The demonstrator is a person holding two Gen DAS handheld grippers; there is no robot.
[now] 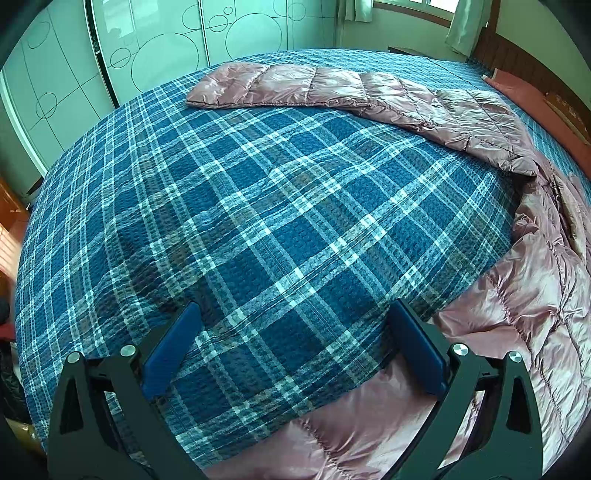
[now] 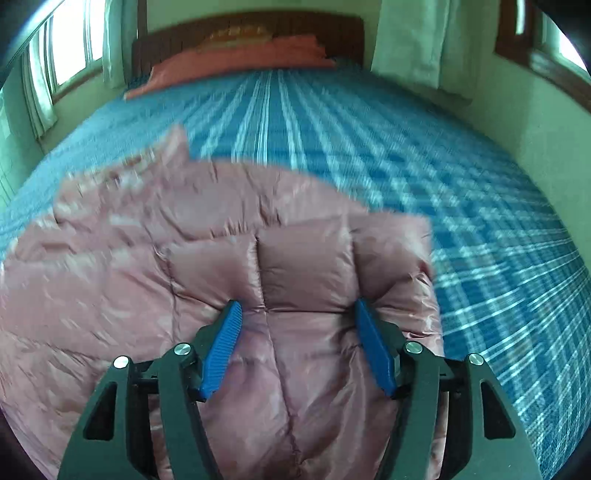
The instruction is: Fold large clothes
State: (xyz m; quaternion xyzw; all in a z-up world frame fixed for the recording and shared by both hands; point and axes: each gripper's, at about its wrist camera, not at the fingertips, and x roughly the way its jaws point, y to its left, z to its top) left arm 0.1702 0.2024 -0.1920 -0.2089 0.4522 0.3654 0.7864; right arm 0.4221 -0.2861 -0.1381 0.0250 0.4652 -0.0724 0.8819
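Observation:
A pink quilted down jacket [image 1: 517,295] lies on a bed with a blue plaid cover [image 1: 258,221]. One sleeve [image 1: 295,86] stretches flat across the far side of the bed. My left gripper [image 1: 295,317] is open and empty above the plaid cover, next to the jacket's lower edge. In the right wrist view the jacket [image 2: 258,258] fills the lower left, blurred by motion. My right gripper [image 2: 297,314] is open right over the jacket body, its blue fingers [image 2: 221,350] either side of a quilted seam; nothing is gripped.
A wooden headboard [image 2: 251,33] and a reddish pillow [image 2: 229,66] are at the bed's far end. Green wardrobe doors [image 1: 147,48] stand beyond the bed. Windows with curtains [image 2: 40,85] are on the walls.

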